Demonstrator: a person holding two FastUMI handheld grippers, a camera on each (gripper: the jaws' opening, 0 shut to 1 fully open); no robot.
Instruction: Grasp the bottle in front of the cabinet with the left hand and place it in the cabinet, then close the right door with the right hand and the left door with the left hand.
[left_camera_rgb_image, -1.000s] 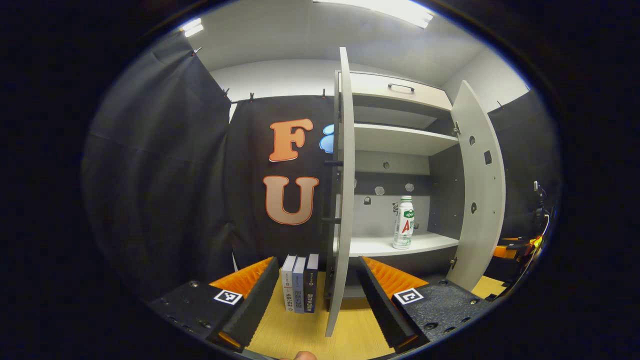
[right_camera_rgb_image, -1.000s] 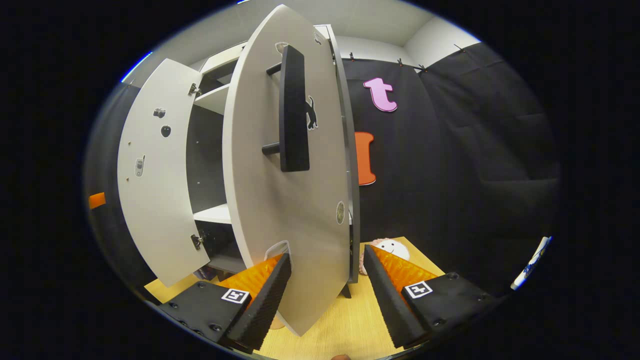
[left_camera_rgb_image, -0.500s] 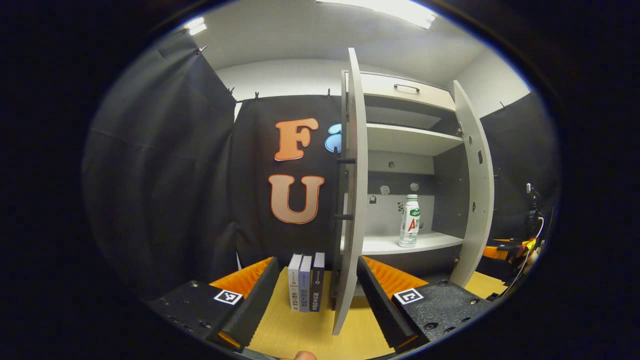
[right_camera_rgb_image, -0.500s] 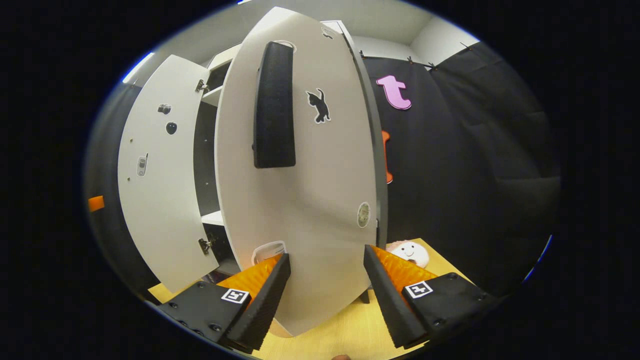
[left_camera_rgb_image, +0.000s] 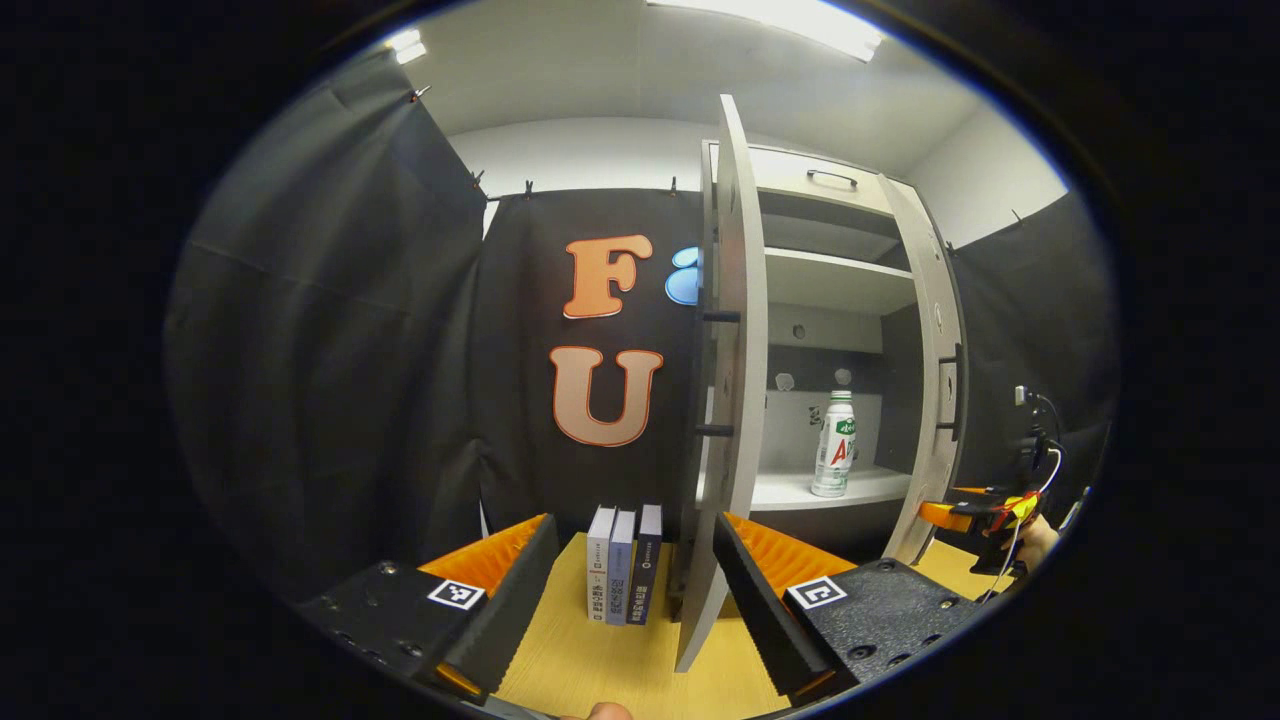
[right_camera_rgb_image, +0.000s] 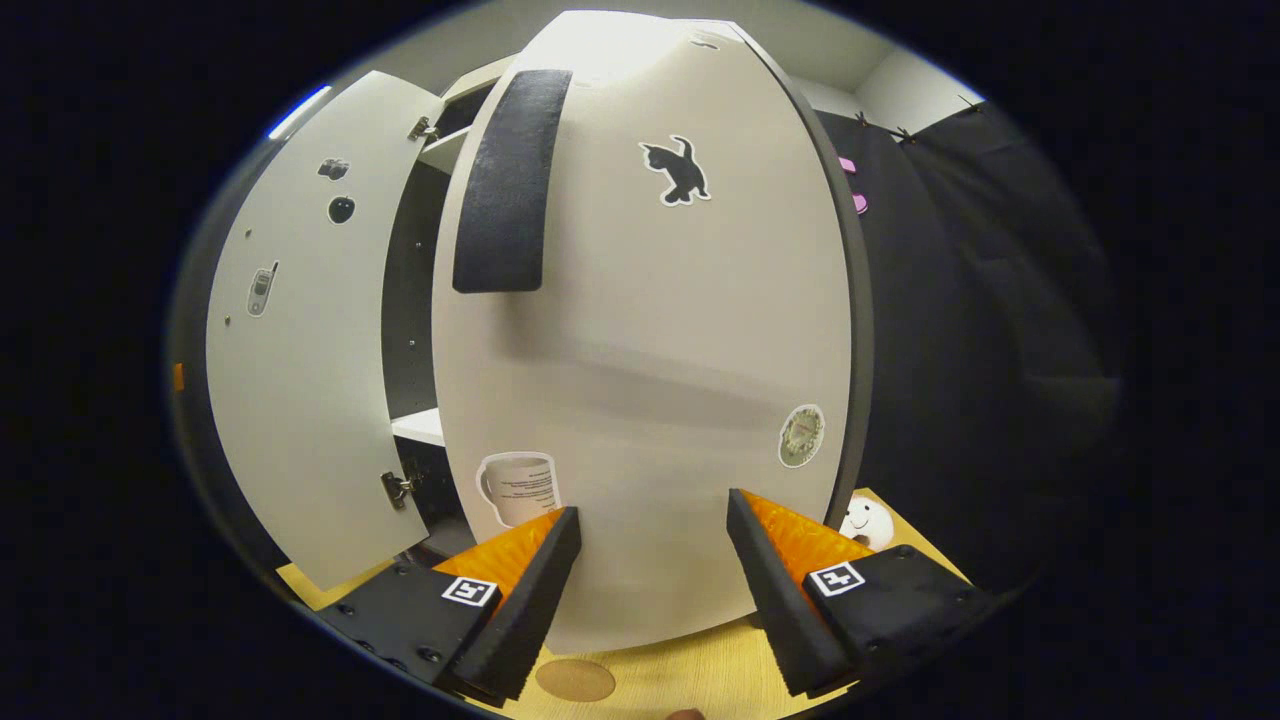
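- On the lower shelf of the cabinet (left_camera_rgb_image: 835, 285), the bottle (left_camera_rgb_image: 833, 444) stands upright, toward the right of the shelf and near the back panel, as seen in the left gripper view.
- Left gripper (left_camera_rgb_image: 635, 590): fingers spread wide apart, nothing between them; it hangs above the wooden tabletop (left_camera_rgb_image: 640, 670), near side of the cabinet.
- Left door (left_camera_rgb_image: 728, 380): open, seen almost edge-on in the left gripper view, its lower end falling between the left gripper's fingers in the picture. Contact with either finger cannot be confirmed.
- Three books (left_camera_rgb_image: 624, 565) stand upright on the tabletop, just left of the left door's lower edge.
- Right door (right_camera_rgb_image: 650, 340): partly shut, its outer face turned toward the right gripper view. It carries a black handle (right_camera_rgb_image: 505, 185), a cat sticker (right_camera_rgb_image: 677, 170), a mug sticker (right_camera_rgb_image: 518, 488) and a round sticker (right_camera_rgb_image: 801, 436).
- Right gripper (right_camera_rgb_image: 650, 570): fingers spread wide, empty, set close against the lower part of the right door's face; whether the tips touch the door cannot be determined.
- In the left gripper view the right gripper appears at the far right, beside the right door's lower edge.
- A small white plush toy (right_camera_rgb_image: 865, 520) sits on the tabletop right of the right door.
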